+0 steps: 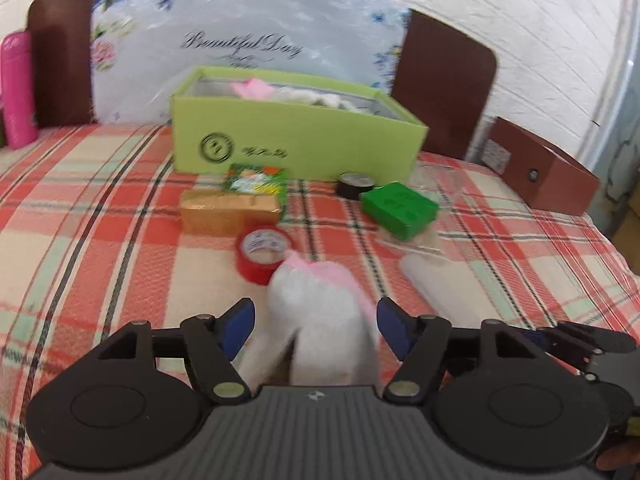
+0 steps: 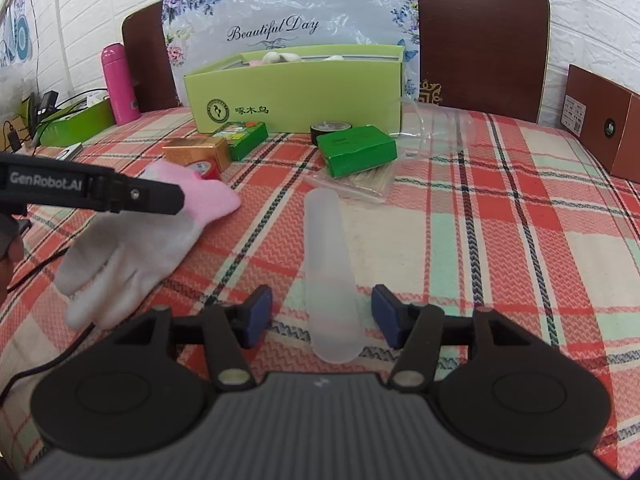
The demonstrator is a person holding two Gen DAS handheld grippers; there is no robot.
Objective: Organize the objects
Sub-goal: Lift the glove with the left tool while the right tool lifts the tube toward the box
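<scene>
Far left: pink cylindrical bottle point(image 2: 118, 84), smooth and glossy, upright by the dark brown chair back point(image 2: 148, 60). Left gripper point(image 1: 316, 326): blue-padded fingers point(image 1: 236, 326) spread wide, the white knit glove point(image 1: 324, 320) with pink cuff lying limp between them; neither pad presses on the cloth in the left wrist view. Just beyond the glove, a red tape roll point(image 1: 262, 250), then a gold foil-faced box point(image 1: 228, 210) and a green printed carton point(image 1: 256, 180). Behind these, the lime-green cardboard box point(image 1: 296, 136), open-topped, rectangular, matte, with soft white and pink items inside. Centre right: black tape roll point(image 1: 354, 184) touching a dark green box point(image 1: 400, 210), which rests on a clear packet of thin sticks point(image 2: 360, 184). Right gripper point(image 2: 320, 318): fingers point(image 2: 386, 318) partly open, either side of the near end of a frosted translucent plastic tube point(image 2: 326, 264), a gap showing on both sides; nothing gripped. Far right: brown cardboard box point(image 2: 604, 120). The desk point(image 2: 500, 220) carries a woven plaid cloth, red, cream and mint, with zigzag texture. Behind: a floral plastic sheet point(image 2: 280, 12) printed "Beautiful Day", white brick-pattern wall point(image 2: 592, 20).
</scene>
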